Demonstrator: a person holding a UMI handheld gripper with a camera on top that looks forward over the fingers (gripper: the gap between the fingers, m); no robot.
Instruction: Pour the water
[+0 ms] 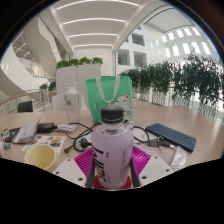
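Both pink pads (84,158) press a clear, white-labelled, capped bottle (111,148), held upright by the gripper (112,160) above the tabletop (60,150).

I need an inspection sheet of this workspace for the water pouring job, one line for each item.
Surface: wooden table, crowded on the side of the yellow cup.
Job's things: white bottle with a dark cap, upright between the fingers; yellow cup beside it, apart.
Clutter: green jug beyond the bottle; dark keyboard; small items near the cup, too small to name.
Grippers: gripper, pink pads at both sides of the bottle; contact cannot be judged.
Cables: white cable lying on the table.
Surroundings: bright hall with row of plants behind the table.
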